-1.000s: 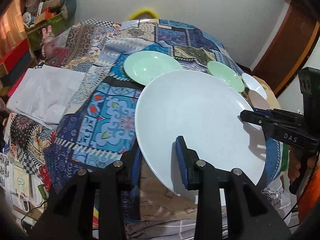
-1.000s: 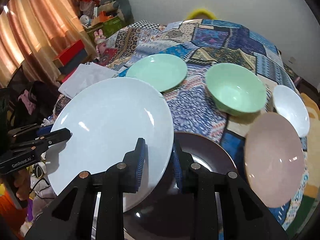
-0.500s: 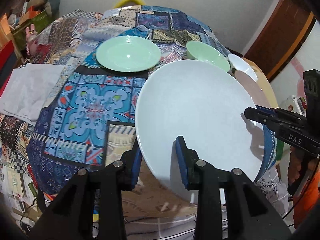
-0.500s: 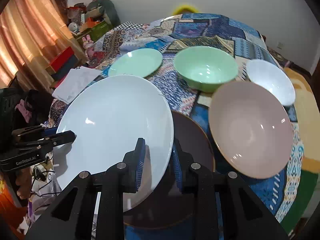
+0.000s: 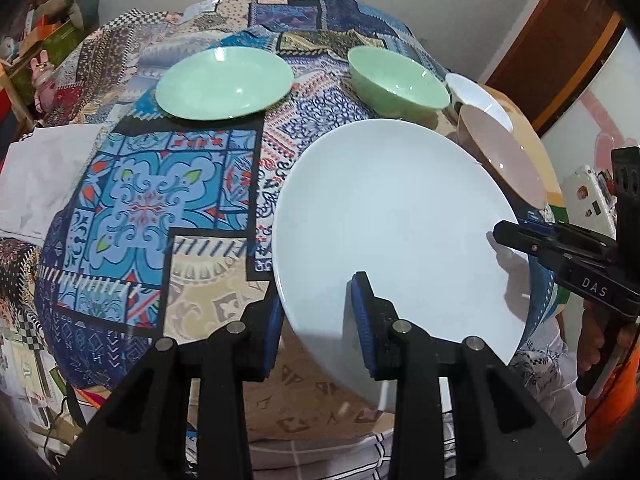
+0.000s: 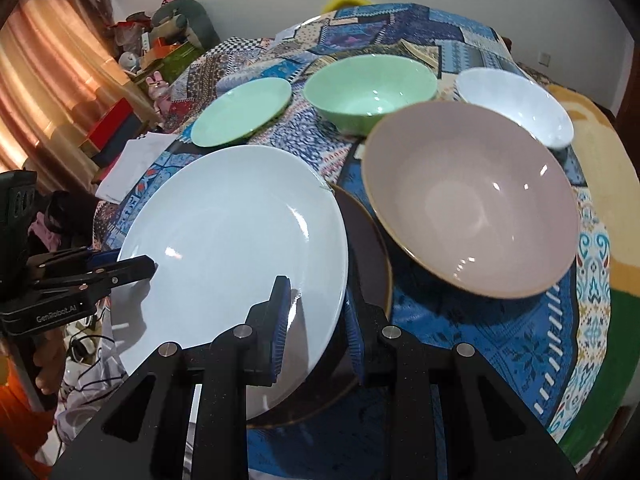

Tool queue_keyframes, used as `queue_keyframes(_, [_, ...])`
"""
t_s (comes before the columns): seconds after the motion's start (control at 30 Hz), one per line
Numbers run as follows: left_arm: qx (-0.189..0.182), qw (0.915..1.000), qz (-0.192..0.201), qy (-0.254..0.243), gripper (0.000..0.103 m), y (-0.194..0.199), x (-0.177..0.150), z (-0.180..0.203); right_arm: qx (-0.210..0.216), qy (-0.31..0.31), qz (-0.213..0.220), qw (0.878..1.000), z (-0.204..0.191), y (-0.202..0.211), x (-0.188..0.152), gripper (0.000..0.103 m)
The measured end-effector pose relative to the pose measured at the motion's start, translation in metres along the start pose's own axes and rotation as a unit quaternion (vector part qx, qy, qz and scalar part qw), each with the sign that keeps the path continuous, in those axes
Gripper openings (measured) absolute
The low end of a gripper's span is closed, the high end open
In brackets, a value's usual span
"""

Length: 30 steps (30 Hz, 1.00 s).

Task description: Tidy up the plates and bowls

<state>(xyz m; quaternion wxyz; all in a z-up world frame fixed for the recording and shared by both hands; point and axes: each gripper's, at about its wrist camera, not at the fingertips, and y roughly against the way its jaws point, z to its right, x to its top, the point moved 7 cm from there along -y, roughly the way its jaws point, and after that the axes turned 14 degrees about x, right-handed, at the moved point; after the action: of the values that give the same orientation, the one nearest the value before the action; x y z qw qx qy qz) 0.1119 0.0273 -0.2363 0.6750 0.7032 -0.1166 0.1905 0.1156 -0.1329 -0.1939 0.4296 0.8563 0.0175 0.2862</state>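
2 grippers hold 1 large pale blue plate [image 5: 392, 216] between them. The left gripper [image 5: 318, 320] has its blue-padded fingers [image 5: 362, 320] either side of the plate's near rim, 1 pad above and 1 below, narrowly parted by the rim's thickness, clamping it. The right gripper [image 6: 316, 320] grips the opposite rim the same way, its pads [image 6: 280, 316] pressed on the edge. Each gripper also shows in the other's view at the plate's far side, held by a person's hand [image 5: 600, 340].

The plate is round, so it has no long axis; it faces up, tilted slightly, and sits over the near edge of the tabletop [image 5: 132, 200], which is covered in a blue patchwork cloth. In the right wrist view it overlaps 1 dark brown plate [image 6: 368, 248] lying just beneath it; whether they touch cannot be told.

Beyond are 1 pale green plate [image 6: 242, 112] lying flat, and 3 bowls, all upright: 1 green bowl [image 6: 370, 90], 1 white bowl [image 6: 516, 100] and 1 large pink bowl [image 6: 470, 196] nearest the right gripper. In total, 3 plates and 3 bowls. A white folded cloth [image 5: 40, 176] lies at the tabletop's left edge.
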Motion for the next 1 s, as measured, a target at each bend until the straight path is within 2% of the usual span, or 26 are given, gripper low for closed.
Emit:
queue_keyframes(0.67, [-0.002,0.9997,-0.023,-0.007,0.036,-0.024,0.005,0.014,0.002,-0.018,-0.002,1.000,0.011,0.005,-0.010,0.024])
queue_keyframes(1.0, [0.000,0.9995,-0.025,-0.021,0.035,-0.033,0.010,0.021,-0.016,-0.015,-0.008,1.000,0.013,0.010,-0.011,0.027])
